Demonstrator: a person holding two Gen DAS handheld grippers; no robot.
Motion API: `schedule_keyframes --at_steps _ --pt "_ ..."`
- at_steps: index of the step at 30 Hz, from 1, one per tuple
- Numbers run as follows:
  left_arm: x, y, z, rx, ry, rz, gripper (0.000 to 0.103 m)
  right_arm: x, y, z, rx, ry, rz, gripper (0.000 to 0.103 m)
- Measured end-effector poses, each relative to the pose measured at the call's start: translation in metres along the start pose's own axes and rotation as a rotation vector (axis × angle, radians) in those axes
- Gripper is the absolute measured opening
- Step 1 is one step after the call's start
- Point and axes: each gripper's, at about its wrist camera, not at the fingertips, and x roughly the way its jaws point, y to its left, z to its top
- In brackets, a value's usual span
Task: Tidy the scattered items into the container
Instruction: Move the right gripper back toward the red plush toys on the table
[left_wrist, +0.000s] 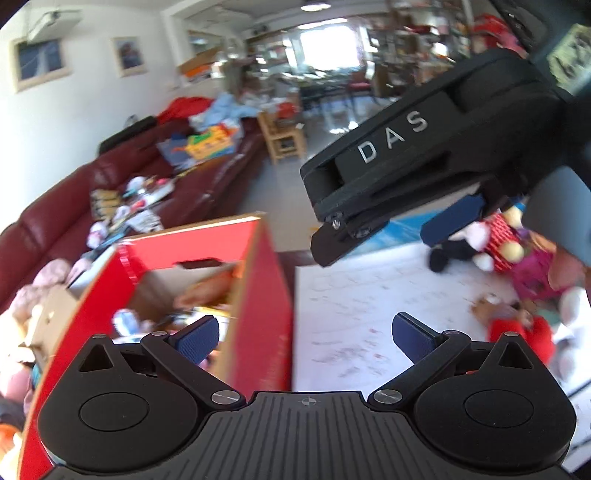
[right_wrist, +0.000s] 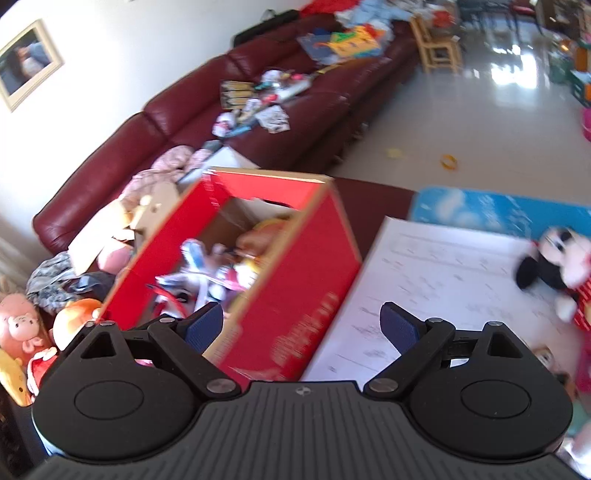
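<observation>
While both cameras blur, the layout reads clearly enough: the red cardboard box (right_wrist: 280, 266) stands open-topped between the dark red sofa (right_wrist: 207, 122) and a pale floor mat (right_wrist: 436, 273), its near corner edge pointing toward the grippers. The left gripper (left_wrist: 306, 334) hangs above that corner with its blue pads spread wide and nothing between them; one pad sits over the box's mouth, the other over the mat. The right gripper (right_wrist: 301, 325) is likewise wide apart and empty, poised over the box's long red side. In the left wrist view its black body (left_wrist: 424, 158) crosses the upper right, above the mat.

Inside the box lie mixed toys, too smeared to name. A black-and-white mouse plush (right_wrist: 557, 266) in a red spotted dress lies on the mat's far right edge, well apart from the box, with bare mat between them. More soft toys (left_wrist: 524, 325) crowd the mat's right border in the left wrist view. Plush toys (right_wrist: 33, 332) and clothes pile against the box's left side, by the sofa. Beyond the mat, glossy floor (right_wrist: 461, 122) stretches open.
</observation>
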Motion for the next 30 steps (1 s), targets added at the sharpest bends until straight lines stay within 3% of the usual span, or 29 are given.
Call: schedule_keyframes --at_steps 10,17,21,30 --pt "0.045 -0.075 -0.048 0.095 0.158 -0.099 0.103 -0.017 -0.112 -0.055 0.189 0.038 -0.116 0.095" --pt "0.067 -0.109 -0.084 0.103 0.248 -0.169 0.103 -0.023 -0.189 -0.095 0.358 0.043 -0.199 0.095" --pt "0.086 -0.126 -0.088 0.109 0.274 -0.182 0.103 -0.015 -0.209 -0.109 0.404 0.050 -0.180 0.094" --pt "0.111 -0.156 -0.089 0.124 0.307 -0.261 0.103 -0.004 -0.208 -0.108 0.392 0.032 -0.130 0.094"
